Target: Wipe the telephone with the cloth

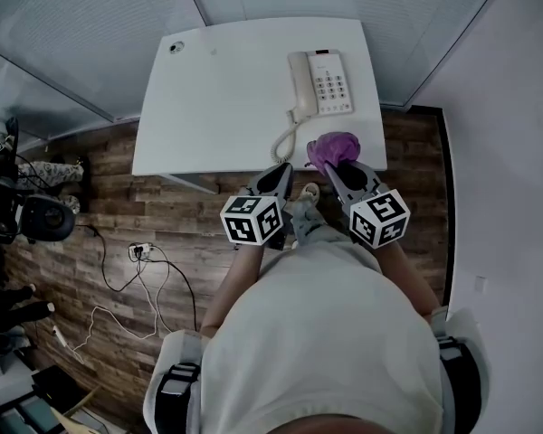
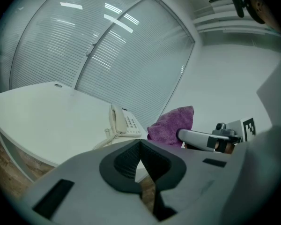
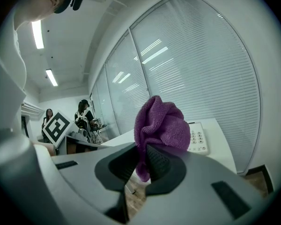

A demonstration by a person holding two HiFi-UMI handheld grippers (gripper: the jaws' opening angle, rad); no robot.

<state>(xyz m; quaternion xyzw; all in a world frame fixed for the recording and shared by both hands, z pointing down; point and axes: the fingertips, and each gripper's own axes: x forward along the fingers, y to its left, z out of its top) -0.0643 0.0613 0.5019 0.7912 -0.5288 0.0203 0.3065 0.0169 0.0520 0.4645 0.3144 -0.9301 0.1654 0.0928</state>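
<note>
Well, slatted window blinds [image 1: 90, 25] close off the far side, beyond both claws, and a wood-plank floor [image 1: 118, 206] lies below them. The white desk [image 1: 217, 98] stands straight ahead, its near edge just in front of the claw tips, and most of its top is bare. Off to the left of the left claw [image 1: 282, 168], dark camera gear [image 1: 36, 215] sits on the floor. Loose cables [image 1: 118, 287] run from a power strip [image 1: 140, 251] below and to the left of that claw. A small round port [image 1: 175, 48] marks the desk's far left corner.

The telephone [image 1: 321, 84] lies flat on the desk's right half, ahead of the right claw [image 1: 339, 168] and ahead and to the right of the left one. Its long axis runs straight away from the claws. The handset rests along its left side and the keypad faces up on the right. The coiled cord [image 1: 285, 138] leaves the phone's near end and curls back to the desk's edge, ending just ahead of the left claw.

The purple cloth [image 1: 333, 147] is pinched in the right claw, bunched up above the tips with a tail hanging between them. In the right gripper view it covers the phone's left part. The left claw is closed tight, with nothing in it.
</note>
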